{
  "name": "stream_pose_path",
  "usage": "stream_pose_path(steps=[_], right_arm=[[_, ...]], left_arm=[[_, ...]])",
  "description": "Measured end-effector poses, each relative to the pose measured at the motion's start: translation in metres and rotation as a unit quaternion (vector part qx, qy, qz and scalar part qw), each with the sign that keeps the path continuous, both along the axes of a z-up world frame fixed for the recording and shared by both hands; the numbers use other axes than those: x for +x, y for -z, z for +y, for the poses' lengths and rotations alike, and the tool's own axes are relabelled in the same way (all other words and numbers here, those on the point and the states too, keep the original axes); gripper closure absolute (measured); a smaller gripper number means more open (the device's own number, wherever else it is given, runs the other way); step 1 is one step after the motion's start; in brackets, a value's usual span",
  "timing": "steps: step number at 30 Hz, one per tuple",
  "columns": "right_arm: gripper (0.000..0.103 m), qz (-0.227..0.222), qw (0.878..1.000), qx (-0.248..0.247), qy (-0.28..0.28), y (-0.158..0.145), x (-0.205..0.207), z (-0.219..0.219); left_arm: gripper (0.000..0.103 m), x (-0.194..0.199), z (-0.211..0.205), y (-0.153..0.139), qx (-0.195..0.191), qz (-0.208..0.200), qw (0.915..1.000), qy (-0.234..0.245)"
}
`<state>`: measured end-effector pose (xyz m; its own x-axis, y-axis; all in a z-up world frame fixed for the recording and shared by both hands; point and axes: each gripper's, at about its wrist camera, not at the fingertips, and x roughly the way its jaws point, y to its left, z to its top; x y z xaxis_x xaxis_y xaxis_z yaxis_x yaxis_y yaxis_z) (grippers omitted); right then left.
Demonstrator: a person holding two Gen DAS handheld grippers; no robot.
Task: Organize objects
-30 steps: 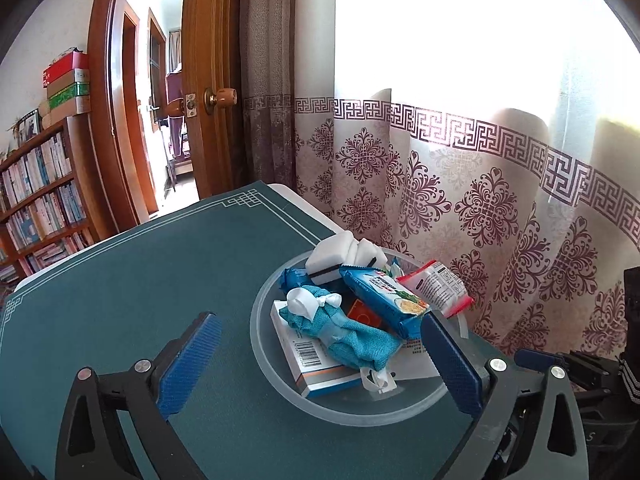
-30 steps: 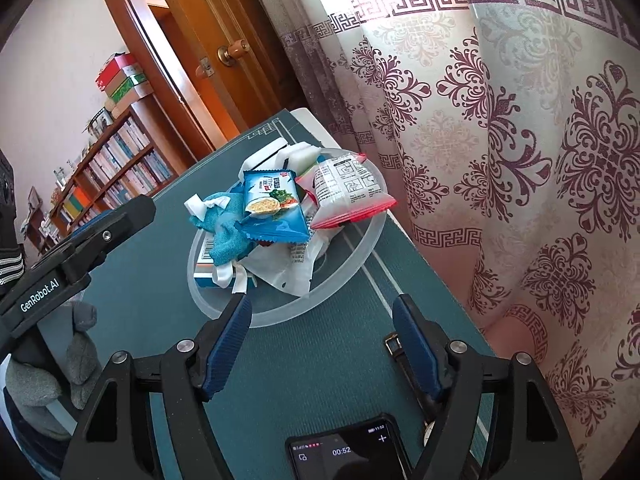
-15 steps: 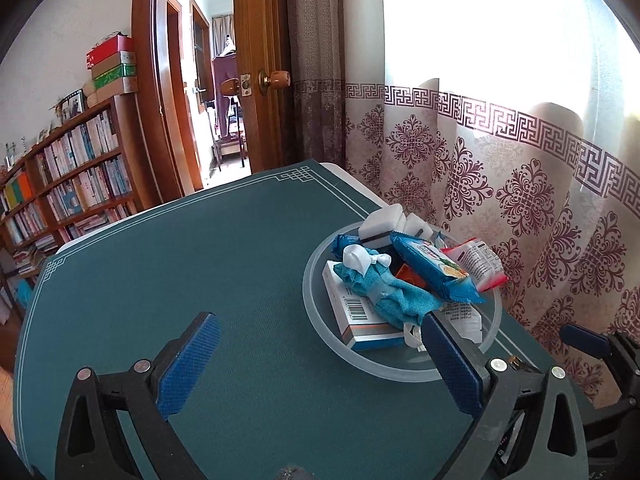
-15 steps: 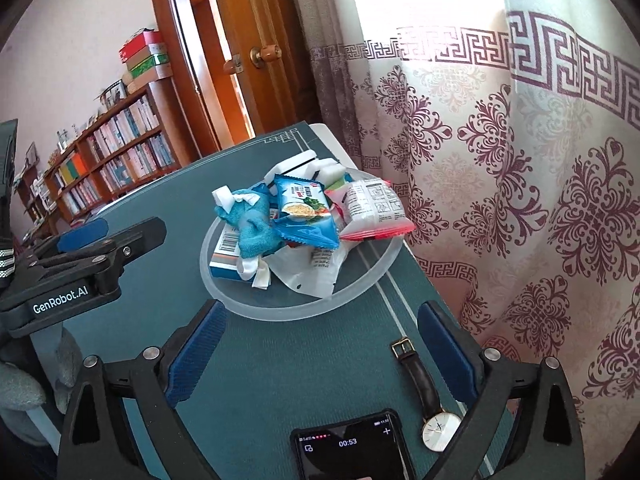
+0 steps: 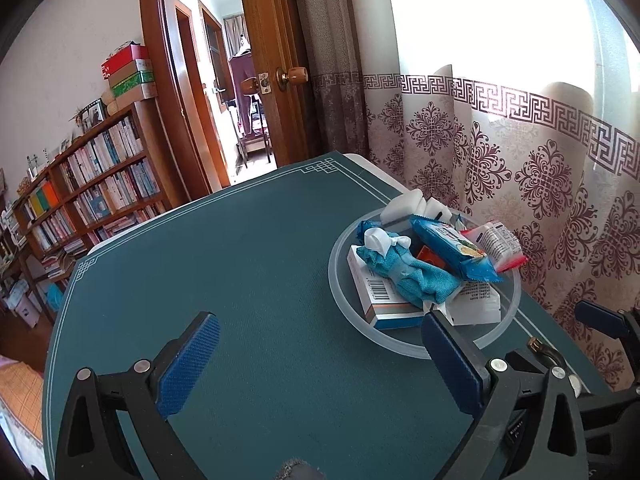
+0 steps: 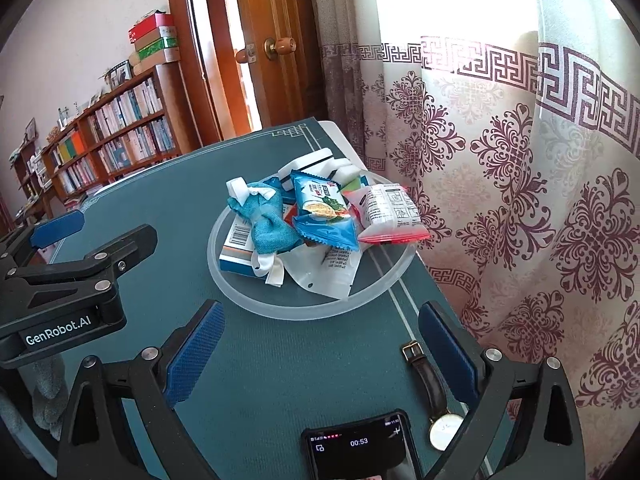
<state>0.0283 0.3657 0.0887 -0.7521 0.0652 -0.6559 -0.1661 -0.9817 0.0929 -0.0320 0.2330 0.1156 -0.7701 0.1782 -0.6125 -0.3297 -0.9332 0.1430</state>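
Piled bowl beyond right claw, nothing gripped

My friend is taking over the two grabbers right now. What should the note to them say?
Left tool: open, empty, over the green table mat.
Right tool: jaws have just been opening, now wide and empty.
The clear dish holds the pile: blue cloth bundle, blue snack pack, red-edged packet, boxes.
The watch and phone lie loose near the right tool.
Those seem left to sort.

Daylight floods through the patterned curtain, blowing out the window area above it, while fisheye distortion bends and darkens the corners of both sharp frames.
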Motion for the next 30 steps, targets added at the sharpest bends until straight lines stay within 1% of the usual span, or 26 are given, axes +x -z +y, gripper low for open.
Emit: stream_pose_path(steps=[18,25,30], right_arm=[[0.005,-0.011,1.000,0.010,0.012,0.006,-0.005,0.004],[0.005,-0.012,1.000,0.009,0.014,0.008,-0.005,0.006],[0.005,-0.013,1.000,0.007,0.015,0.009,-0.006,0.007]], left_arm=[[0.000,0.000,0.009,0.005,0.016,-0.035,0.9987,0.032],[0.000,-0.001,0.014,0.009,0.013,-0.043,0.9982,0.040],[0.000,-0.002,0.017,0.009,0.017,-0.046,0.9976,0.049]])
